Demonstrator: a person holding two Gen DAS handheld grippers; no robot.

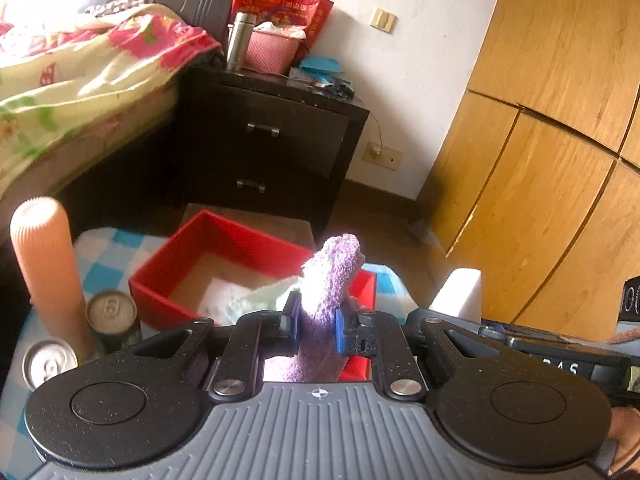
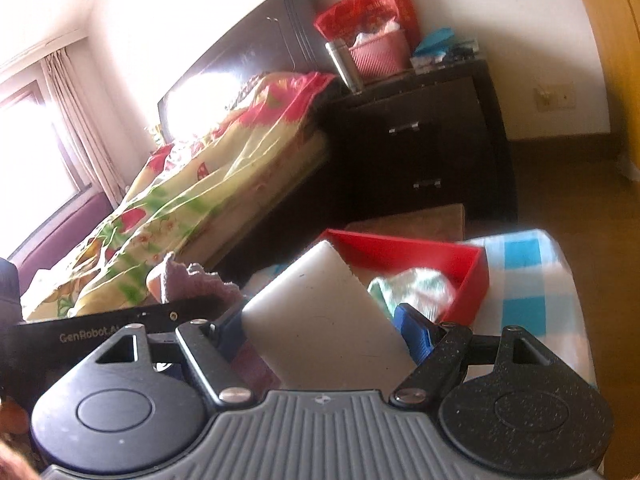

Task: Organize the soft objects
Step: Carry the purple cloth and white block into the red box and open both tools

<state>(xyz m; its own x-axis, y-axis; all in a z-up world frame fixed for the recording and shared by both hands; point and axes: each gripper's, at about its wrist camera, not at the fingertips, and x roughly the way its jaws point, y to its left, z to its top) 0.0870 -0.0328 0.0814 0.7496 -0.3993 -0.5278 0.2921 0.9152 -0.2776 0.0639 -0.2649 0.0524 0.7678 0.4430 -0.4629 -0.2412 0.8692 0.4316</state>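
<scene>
In the left wrist view my left gripper (image 1: 316,326) is shut on a fuzzy purple sock (image 1: 334,276), which sticks up between the blue pads. Behind it lies an open red box (image 1: 224,236) on a blue-checked cloth, holding a pale green and white cloth (image 1: 244,300). In the right wrist view my right gripper (image 2: 328,330) is shut on a white foam block (image 2: 320,320), held above the table's near side. The red box (image 2: 472,276) and the green cloth (image 2: 420,288) lie just beyond it. The purple sock (image 2: 192,284) and the left gripper's body show at the left.
A tall orange ribbed cylinder (image 1: 44,272) and two cans (image 1: 112,312) stand at the table's left. A dark nightstand (image 1: 272,136) with a pink basket, a steel flask and a red bag stands beyond, next to a bed (image 1: 72,92). Wooden wardrobe doors (image 1: 552,152) fill the right.
</scene>
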